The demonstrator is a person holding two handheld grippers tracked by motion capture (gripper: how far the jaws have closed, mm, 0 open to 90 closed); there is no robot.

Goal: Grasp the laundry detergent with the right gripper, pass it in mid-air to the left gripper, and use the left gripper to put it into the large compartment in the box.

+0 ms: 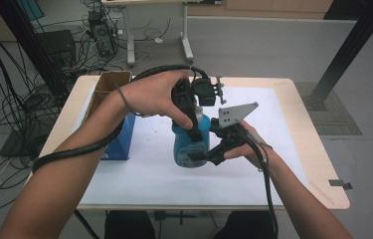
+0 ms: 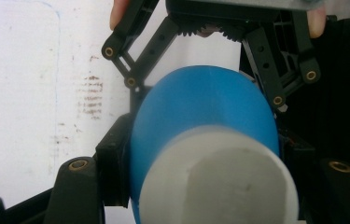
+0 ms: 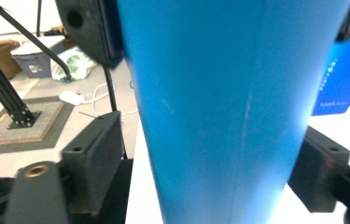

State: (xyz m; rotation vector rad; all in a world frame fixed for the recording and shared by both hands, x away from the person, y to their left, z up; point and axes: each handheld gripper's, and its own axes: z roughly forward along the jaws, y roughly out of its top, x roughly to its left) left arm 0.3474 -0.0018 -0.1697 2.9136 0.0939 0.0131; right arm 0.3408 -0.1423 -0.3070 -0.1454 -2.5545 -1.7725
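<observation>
A blue bottle (image 1: 190, 145) with a white cap (image 2: 219, 186) stands on the white mat at the middle of the table. My left gripper (image 1: 188, 107) comes down from above and is shut on the bottle's upper part; in the left gripper view its pads (image 2: 113, 163) press on the blue shoulder (image 2: 200, 112). My right gripper (image 1: 207, 156) reaches in from the right around the lower body. In the right gripper view the blue wall (image 3: 219, 102) stands between its pads (image 3: 95, 156), and a narrow gap shows on the left side, so the jaws are open.
A blue carton (image 1: 122, 139) and an open cardboard box (image 1: 109, 83) stand at the table's left. The white mat (image 1: 278, 144) covers most of the wooden table (image 1: 323, 179). Cables, a black frame post (image 1: 345, 50) and a desk stand beyond the table.
</observation>
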